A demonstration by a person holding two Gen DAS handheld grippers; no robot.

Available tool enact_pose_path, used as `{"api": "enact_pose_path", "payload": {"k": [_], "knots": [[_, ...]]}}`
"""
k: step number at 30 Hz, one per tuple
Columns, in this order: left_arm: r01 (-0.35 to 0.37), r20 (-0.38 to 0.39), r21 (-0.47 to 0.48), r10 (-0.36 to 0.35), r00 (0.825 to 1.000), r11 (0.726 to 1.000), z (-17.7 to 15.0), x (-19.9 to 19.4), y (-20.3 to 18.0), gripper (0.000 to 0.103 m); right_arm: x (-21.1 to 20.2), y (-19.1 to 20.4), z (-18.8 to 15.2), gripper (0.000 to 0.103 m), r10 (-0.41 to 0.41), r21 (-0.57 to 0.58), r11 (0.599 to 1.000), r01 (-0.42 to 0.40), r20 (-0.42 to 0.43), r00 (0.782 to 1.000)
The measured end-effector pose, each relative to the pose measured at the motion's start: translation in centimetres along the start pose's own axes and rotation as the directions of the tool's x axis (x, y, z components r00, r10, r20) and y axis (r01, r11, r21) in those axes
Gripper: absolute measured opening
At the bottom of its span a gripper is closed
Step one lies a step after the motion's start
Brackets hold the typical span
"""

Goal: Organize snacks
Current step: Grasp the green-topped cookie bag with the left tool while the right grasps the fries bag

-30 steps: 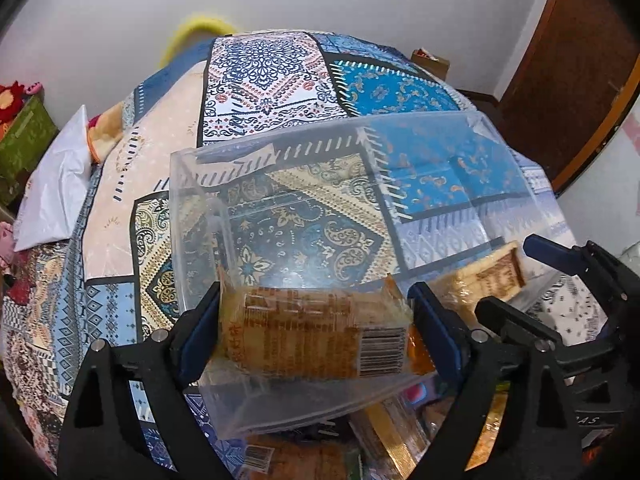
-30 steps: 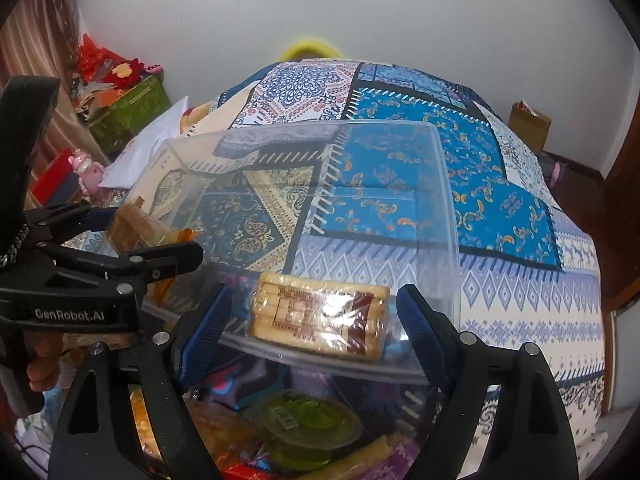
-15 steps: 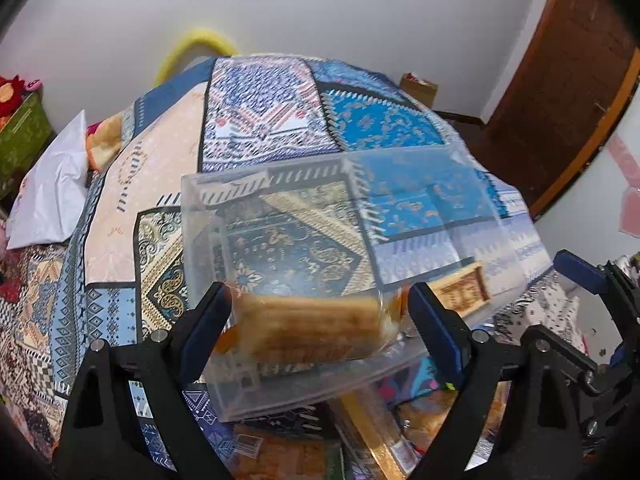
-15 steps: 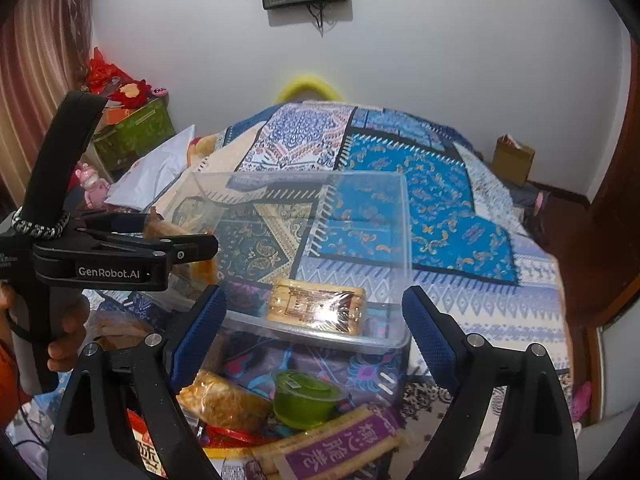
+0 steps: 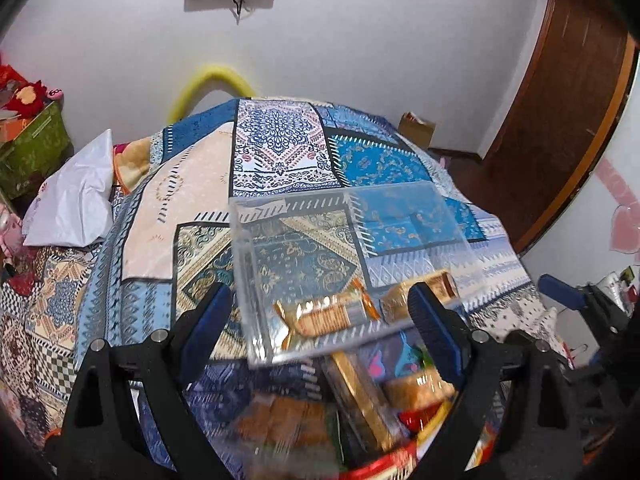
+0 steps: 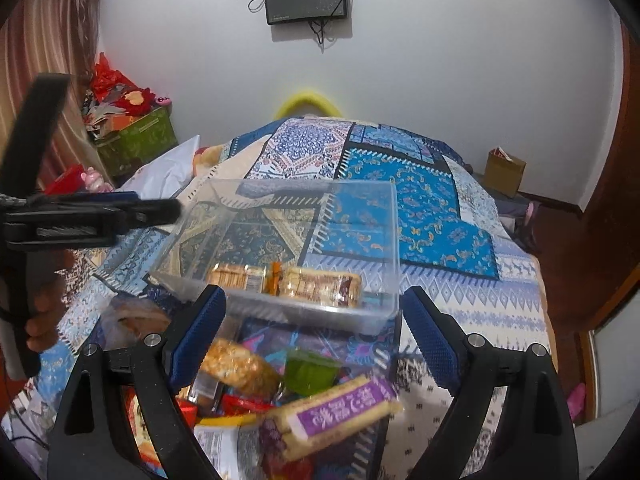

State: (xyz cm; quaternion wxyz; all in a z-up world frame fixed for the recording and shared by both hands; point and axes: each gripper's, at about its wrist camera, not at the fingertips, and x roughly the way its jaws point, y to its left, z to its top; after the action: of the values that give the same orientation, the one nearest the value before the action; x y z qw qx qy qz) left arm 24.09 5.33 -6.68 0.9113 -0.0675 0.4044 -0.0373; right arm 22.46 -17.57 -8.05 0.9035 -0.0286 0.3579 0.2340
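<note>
A clear plastic box (image 5: 344, 216) (image 6: 304, 208) stands on the patterned bedspread. Two golden wrapped snack bars lie side by side at its near end: one at left (image 5: 332, 316) (image 6: 238, 278), one at right (image 5: 424, 290) (image 6: 320, 286). My left gripper (image 5: 320, 332) is open and empty, pulled back in front of the box. My right gripper (image 6: 314, 324) is open and empty, also short of the box. A pile of loose snacks lies below both grippers, with a purple-labelled bar (image 6: 332, 416), a green jelly cup (image 6: 310, 372) and a yellow snack bag (image 6: 240, 366).
The bedspread (image 6: 416, 216) covers the bed behind the box. A white pillow (image 5: 76, 200) lies at the left. A green storage box (image 6: 136, 144) stands by the wall. A cardboard box (image 6: 502, 170) and a wooden door (image 5: 560, 100) are at the right.
Both grippers have let go of their snack bars, which now lie in the box. Both grippers have pulled back and up, away from the box.
</note>
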Motion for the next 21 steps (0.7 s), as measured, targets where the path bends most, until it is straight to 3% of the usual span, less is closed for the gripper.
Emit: {"api": "enact_pose_path", "payload": {"k": [7, 13, 21], "knots": [[-0.077, 0.039, 0.071, 0.074, 0.997, 0.995, -4.4, -3.8, 0.2, 0.090, -1.4, 0.2, -2.9, 0.089, -0.011, 0.020, 1.000, 0.012, -0.025, 1.000], [-0.083, 0.009, 0.112, 0.082, 0.997, 0.990, -9.4, -5.2, 0.1, 0.090, -2.4, 1.5, -5.3, 0.089, 0.000, 0.015, 1.000, 0.000, -0.053, 0.999], [-0.033, -0.067, 0.056, 0.036, 0.997, 0.998, -14.2, -5.3, 1.6, 0.090, -2.5, 4.0, -8.2, 0.089, 0.011, -0.020, 1.000, -0.013, -0.086, 0.996]]}}
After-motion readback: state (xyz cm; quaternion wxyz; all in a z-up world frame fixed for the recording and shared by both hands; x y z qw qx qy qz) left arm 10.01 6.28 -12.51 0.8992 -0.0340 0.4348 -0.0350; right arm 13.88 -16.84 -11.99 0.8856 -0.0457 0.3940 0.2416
